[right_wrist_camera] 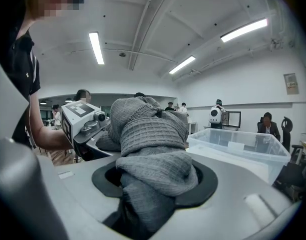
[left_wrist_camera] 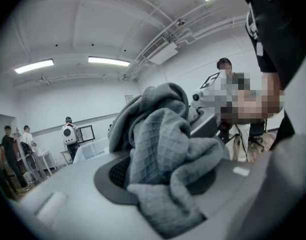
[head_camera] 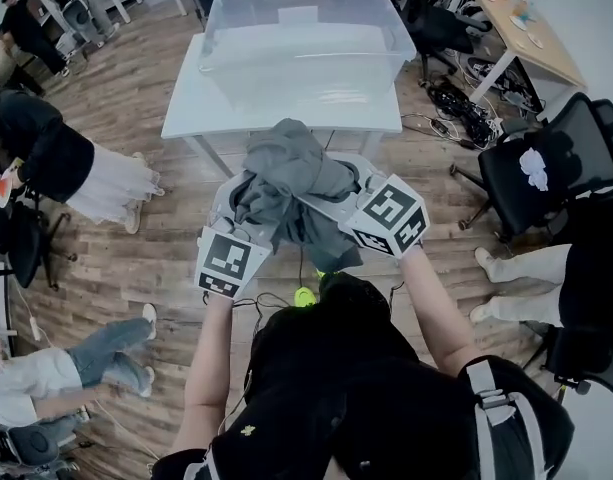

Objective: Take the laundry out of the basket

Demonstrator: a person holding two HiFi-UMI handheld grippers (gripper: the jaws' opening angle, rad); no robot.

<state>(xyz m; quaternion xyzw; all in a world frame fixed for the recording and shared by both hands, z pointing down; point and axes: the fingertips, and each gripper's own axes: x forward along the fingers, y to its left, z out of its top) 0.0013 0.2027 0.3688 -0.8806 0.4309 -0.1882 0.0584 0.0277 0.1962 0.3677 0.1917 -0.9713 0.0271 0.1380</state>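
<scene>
The grey garment is out of the clear basket; it is bunched in the air in front of the white table, between the two grippers. The left gripper has its jaws partly closed on one fold; the right gripper pinches another fold the same way. I think the step is to carry it away; next it needs a place to lie, then both jaws must open. The cloth looks thick, waffle-knit, soft and crumpled.

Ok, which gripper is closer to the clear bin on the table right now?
Right. The right gripper sits just short of the table, with the clear bin ahead of it; the left gripper hangs further back. Both are clamped on the grey garment.
</scene>
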